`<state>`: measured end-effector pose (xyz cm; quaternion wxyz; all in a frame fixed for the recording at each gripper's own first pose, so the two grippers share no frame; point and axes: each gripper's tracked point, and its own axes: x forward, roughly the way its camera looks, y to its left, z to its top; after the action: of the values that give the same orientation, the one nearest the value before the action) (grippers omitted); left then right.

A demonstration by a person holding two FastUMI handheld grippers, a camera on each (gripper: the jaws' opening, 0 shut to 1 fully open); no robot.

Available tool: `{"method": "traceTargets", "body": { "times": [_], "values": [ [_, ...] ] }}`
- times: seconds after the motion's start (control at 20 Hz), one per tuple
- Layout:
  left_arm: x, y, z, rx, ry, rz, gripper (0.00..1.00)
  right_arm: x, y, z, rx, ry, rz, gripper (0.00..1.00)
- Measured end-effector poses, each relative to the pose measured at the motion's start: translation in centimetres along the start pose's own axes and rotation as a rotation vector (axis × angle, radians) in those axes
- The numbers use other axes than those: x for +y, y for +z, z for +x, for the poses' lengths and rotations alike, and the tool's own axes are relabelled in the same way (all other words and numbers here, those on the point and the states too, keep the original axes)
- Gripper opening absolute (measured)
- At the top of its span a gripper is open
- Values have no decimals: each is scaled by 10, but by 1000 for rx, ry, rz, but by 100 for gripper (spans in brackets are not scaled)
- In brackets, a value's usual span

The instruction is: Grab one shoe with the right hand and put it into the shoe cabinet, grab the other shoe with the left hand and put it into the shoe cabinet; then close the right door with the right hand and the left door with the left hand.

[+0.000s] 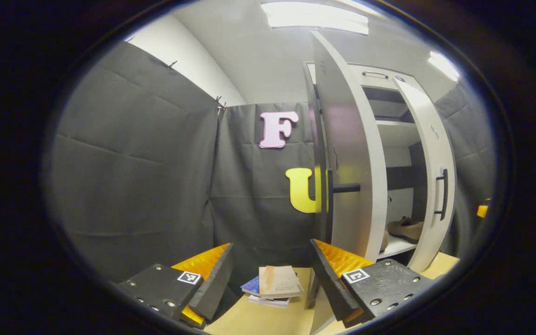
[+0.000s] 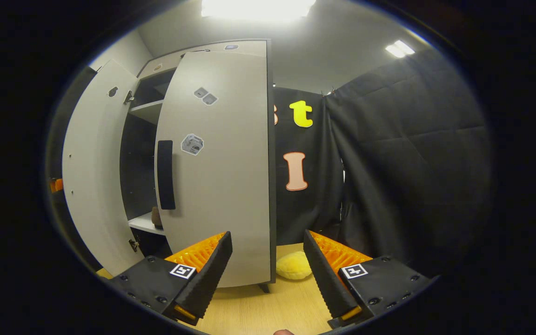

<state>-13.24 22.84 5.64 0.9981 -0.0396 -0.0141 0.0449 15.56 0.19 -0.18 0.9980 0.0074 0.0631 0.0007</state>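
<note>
Two doors are standing open on the shoe cabinet (image 1: 391,135). In the left gripper view a shoe (image 1: 406,229) is lying on the lower shelf (image 1: 396,246), with part of another showing behind the left door (image 1: 349,153). The left gripper (image 1: 270,279) and right gripper (image 2: 265,274) are both hanging with jaws released and empty. Judgement: loading is done and door closing is pending. The right gripper is facing the right door (image 2: 221,177); pushing on the outer face near the free edge, beside the handle (image 2: 165,174), should be swinging it shut squarely. Books (image 1: 275,286) are lying on the bench (image 1: 268,318).
</note>
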Motion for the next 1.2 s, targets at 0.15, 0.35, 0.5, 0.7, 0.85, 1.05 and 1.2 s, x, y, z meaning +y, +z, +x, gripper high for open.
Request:
{"method": "traceTargets", "body": {
  "times": [0.15, 0.35, 0.5, 0.7, 0.85, 1.05, 1.2],
  "values": [
    [-6, 0, -3, -5, -4, -14, 94, 5, 1, 4, -2, 22, -9, 98],
    [-22, 1, -6, -10, -29, -13, 94, 13, 0, 8, -2, 50, -9, 98],
    [-28, 1, -6, -9, -30, -12, 93, 14, -1, 10, -2, 62, -19, 96],
    [-38, 1, -10, -5, -42, -29, 94, 7, -1, 12, 1, 64, -16, 98],
    [-53, 2, -11, -9, -67, -29, 94, -1, -2, 12, 2, 59, -15, 98],
    [-74, 3, -13, -15, -88, -38, 94, -11, 0, 11, 0, 49, -23, 98],
    [-83, 2, -14, -16, -89, -53, 94, -20, 1, 9, 0, 37, -30, 98]
  ]
}}
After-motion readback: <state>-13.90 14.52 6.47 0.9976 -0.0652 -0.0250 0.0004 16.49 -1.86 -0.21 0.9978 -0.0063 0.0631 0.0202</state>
